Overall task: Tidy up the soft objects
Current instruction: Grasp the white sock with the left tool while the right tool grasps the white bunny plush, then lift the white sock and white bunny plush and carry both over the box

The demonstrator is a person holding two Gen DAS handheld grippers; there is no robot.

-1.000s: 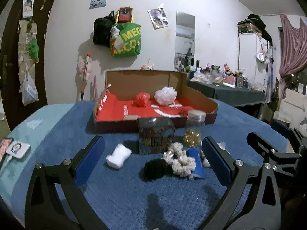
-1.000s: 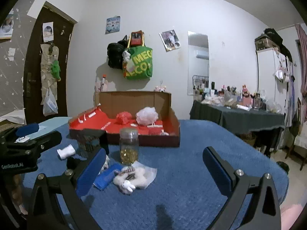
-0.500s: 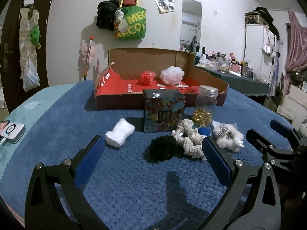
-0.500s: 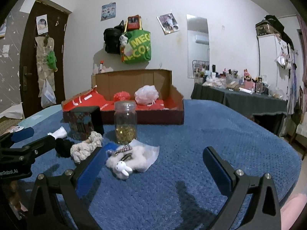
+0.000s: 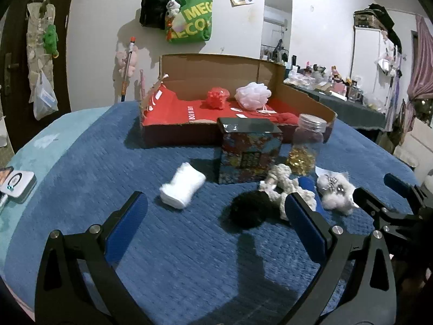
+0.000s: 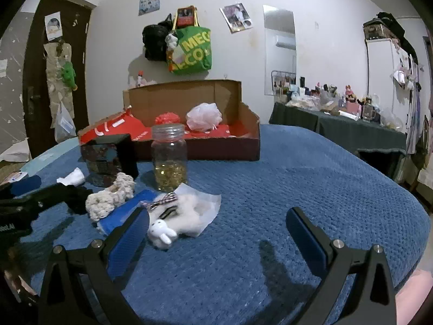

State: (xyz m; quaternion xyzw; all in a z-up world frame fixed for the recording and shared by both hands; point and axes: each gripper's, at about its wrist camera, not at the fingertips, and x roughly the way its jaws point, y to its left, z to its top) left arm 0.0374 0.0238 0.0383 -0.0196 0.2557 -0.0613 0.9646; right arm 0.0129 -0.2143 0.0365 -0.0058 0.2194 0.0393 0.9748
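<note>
Left gripper wide, empty, above black pom; right gripper wide, empty, beside bunny

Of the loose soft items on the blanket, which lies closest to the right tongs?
The white plush bunny, just off the right tongs' left pad; the black pompom and white roll sit farther left.
</note>
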